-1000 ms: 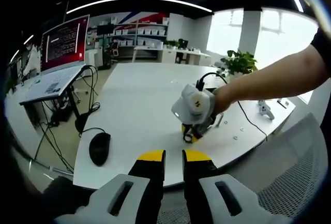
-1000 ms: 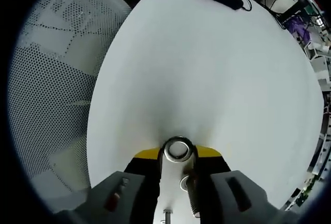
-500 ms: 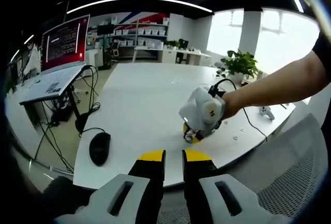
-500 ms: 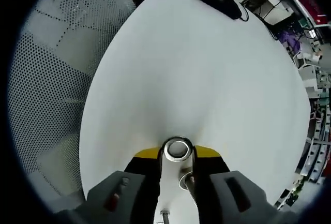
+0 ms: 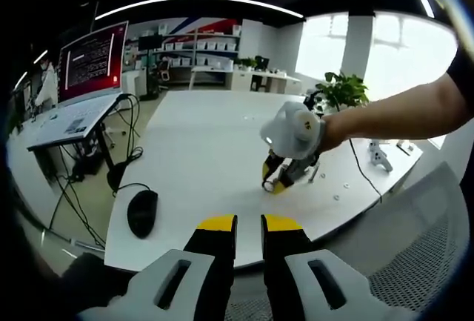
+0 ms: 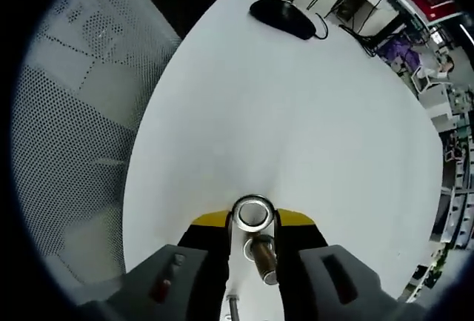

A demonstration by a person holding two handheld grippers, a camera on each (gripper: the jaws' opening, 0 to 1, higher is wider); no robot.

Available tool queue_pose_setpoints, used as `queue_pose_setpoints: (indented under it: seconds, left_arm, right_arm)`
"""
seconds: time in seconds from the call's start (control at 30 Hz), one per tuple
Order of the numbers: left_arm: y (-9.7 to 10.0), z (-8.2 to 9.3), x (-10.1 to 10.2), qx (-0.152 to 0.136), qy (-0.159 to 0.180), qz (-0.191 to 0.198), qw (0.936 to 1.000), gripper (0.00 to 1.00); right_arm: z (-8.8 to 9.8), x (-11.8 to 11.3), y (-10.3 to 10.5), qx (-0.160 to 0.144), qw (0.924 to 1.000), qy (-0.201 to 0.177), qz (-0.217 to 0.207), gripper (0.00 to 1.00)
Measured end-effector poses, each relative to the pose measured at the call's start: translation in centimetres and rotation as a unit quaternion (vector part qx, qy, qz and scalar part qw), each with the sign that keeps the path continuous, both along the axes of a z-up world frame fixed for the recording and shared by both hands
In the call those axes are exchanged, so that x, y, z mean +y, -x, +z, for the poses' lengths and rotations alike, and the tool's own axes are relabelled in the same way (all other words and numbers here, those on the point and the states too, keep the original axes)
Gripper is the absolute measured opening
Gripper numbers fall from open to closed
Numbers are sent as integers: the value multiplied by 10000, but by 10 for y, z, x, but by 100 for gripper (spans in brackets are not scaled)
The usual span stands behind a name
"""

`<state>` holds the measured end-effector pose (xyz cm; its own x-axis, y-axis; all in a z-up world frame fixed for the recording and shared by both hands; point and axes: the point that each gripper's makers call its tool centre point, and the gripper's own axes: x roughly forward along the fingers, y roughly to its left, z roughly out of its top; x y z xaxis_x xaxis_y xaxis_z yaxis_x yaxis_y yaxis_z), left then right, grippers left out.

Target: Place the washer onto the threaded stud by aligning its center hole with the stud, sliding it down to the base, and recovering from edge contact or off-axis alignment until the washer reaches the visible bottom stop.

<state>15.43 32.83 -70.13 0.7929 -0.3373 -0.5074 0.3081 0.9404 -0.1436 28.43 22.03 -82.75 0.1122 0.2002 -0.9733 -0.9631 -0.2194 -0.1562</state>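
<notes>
Fingers [image 6: 289, 221] of the right gripper [image 6: 253, 217] are closed on a washer [image 6: 252, 213], a shiny metal ring pinched edgewise between the 2 yellow tips, its hole facing the camera in the right gripper view. Just behind the washer, between the jaws and nearer the camera, sits a threaded stud [image 6: 263, 258], a short metal cylinder with a ridged side; whether the washer touches it cannot be told. Beyond the washer spreads the white table [image 6: 296, 113], and at its far edge from the washer lies a black mouse [image 6: 281, 18] with its cable running off the table. A grey mesh chair [image 6: 67, 113] stands beside the table, on the far side of its edge from the washer.

In the left gripper view, the left gripper [image 5: 248, 224] has its 2 yellow-tipped jaws close together with a narrow gap and nothing between them, held off the near edge of the table [image 5: 200, 150]. Past those tips the right gripper [image 5: 278, 184] points down onto the table, held by a person's hand [image 5: 329, 130] and bare forearm. The mouse [image 5: 142, 212] lies on the table, well apart from the right gripper. Beyond the table's far side from the left gripper are a monitor [image 5: 92, 61] with red-lit text and a potted plant [image 5: 342, 90].
</notes>
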Motion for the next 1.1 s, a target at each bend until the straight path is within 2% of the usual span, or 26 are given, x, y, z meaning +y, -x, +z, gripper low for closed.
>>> queue_pose_setpoints:
  seconds: [0.3,0.53,0.73,0.87,0.97,1.1]
  left_arm:
    - [0,0,0,-5,3,4,10000,10]
    - [0,0,-1,5,-4,-10,10000,10]
    - [0,0,-1,7,-11,-10,10000,10]
    - [1,0,-1,6,-13,-10,10000,10]
    - [1,0,-1,5,-14,-11,10000,10]
    - [0,0,-1,12,-16,-12,10000,10]
  right_arm:
    - [38,-3,7,222,9998,-11,14,23]
    - [55,-14,4,237,9997,34,-1,23]
    - [57,-27,-4,207,9997,123,-78,23]
    - [51,-36,-5,260,9994,185,-137,23]
    - [46,-46,-12,151,9993,277,-221,23]
    - [41,-49,-19,158,9989,255,-355,23]
